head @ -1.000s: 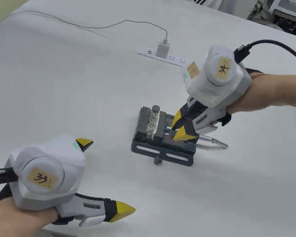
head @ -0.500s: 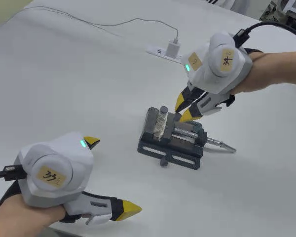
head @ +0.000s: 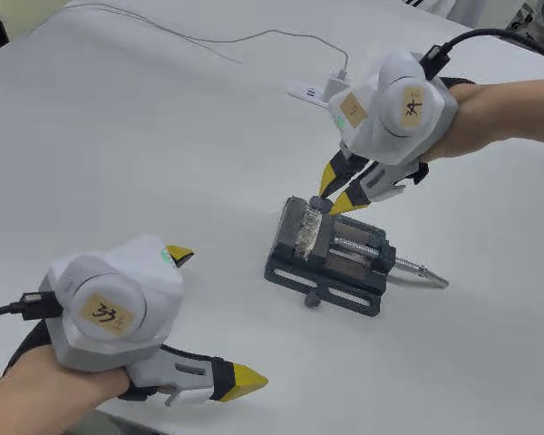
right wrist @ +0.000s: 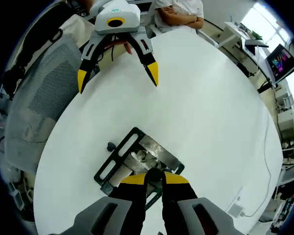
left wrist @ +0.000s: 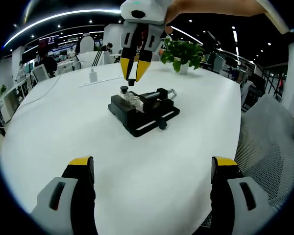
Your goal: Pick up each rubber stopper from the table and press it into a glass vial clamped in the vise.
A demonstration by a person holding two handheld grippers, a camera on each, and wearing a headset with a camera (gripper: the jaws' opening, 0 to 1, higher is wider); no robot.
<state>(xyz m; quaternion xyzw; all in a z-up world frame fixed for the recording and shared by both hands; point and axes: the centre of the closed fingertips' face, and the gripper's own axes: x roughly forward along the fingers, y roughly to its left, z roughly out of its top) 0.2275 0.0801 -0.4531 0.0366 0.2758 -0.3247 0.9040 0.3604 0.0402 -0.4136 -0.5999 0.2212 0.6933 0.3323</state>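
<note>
A black vise (head: 331, 258) sits mid-table and clamps clear glass vials (head: 306, 228). A dark grey rubber stopper (head: 322, 205) sits on top of the vial at the vise's far end, also in the left gripper view (left wrist: 123, 89). My right gripper (head: 336, 193) hangs directly over that stopper, its yellow tips almost together with only a narrow gap. The stopper (right wrist: 154, 176) shows just beyond those tips; whether they touch it I cannot tell. My left gripper (head: 213, 317) stays low at the near left, open and holding nothing, aimed at the vise (left wrist: 139, 110).
A white power strip with a charger (head: 322, 89) and its cable lie behind the vise. The vise's screw handle (head: 423, 270) sticks out to the right. A mesh chair (left wrist: 269, 147) stands beside the table, and a potted plant (left wrist: 183, 51) at its far edge.
My right gripper has moved from over the vise's handle side to above the stoppered vial at the far end. The left gripper has held its place; the head camera has shifted.
</note>
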